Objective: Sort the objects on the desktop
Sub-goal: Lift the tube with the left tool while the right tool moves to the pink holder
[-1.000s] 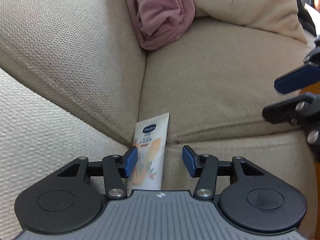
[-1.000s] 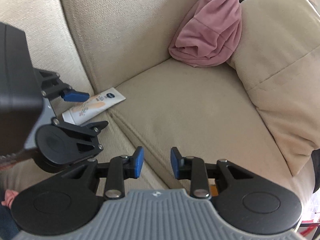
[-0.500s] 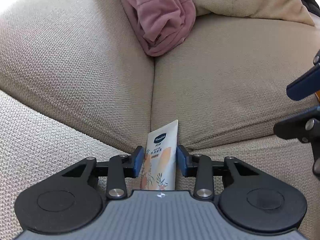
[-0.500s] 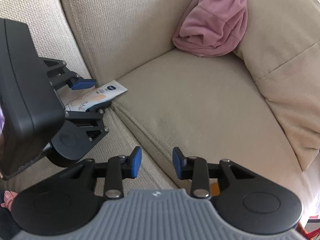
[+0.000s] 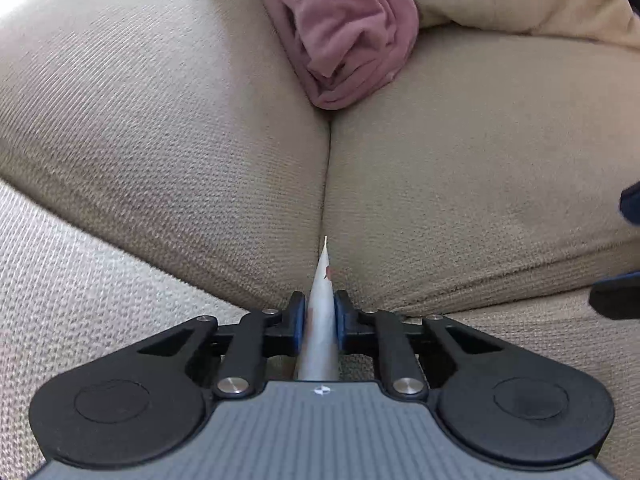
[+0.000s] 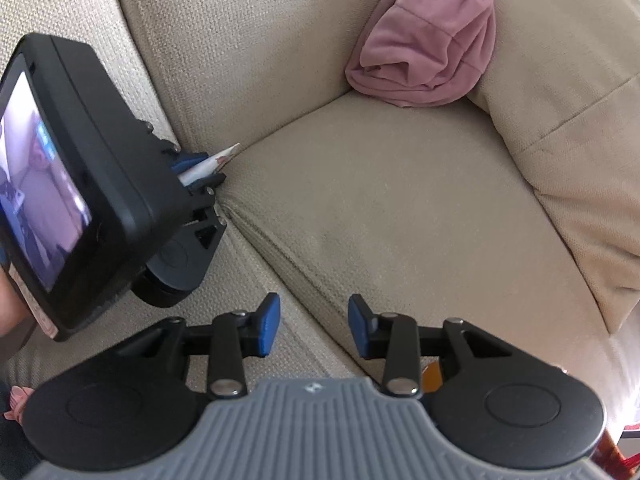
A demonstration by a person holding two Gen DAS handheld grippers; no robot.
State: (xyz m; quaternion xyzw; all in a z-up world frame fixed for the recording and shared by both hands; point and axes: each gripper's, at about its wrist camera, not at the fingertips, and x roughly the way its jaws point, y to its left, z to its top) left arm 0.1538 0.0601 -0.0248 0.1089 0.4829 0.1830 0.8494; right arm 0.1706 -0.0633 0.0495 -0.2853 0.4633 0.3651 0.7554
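A white lotion tube [image 5: 323, 276] with an orange floral print sits at the crease between the sofa arm and the seat cushion. It is turned edge-on, with its crimped end pointing away. My left gripper [image 5: 319, 308] is shut on it, both blue pads pressing its sides. The right wrist view shows the same grip: the tube [image 6: 216, 159] sticks out of the left gripper [image 6: 196, 168] at the left. My right gripper [image 6: 314, 320] hovers over the front edge of the seat. Its jaws are opening and nothing is between them.
A crumpled pink cloth [image 6: 424, 48] lies in the back corner of the beige sofa seat [image 6: 400, 200]. A beige pillow [image 6: 560, 100] leans on the right. The sofa arm [image 5: 100, 280] rises at the left. A fingertip of the right gripper [image 5: 630, 204] shows at the right edge.
The left jaws closed onto the tube, which turned from face-up to edge-on. The left gripper came closer to the crease. The right jaws spread a little wider.
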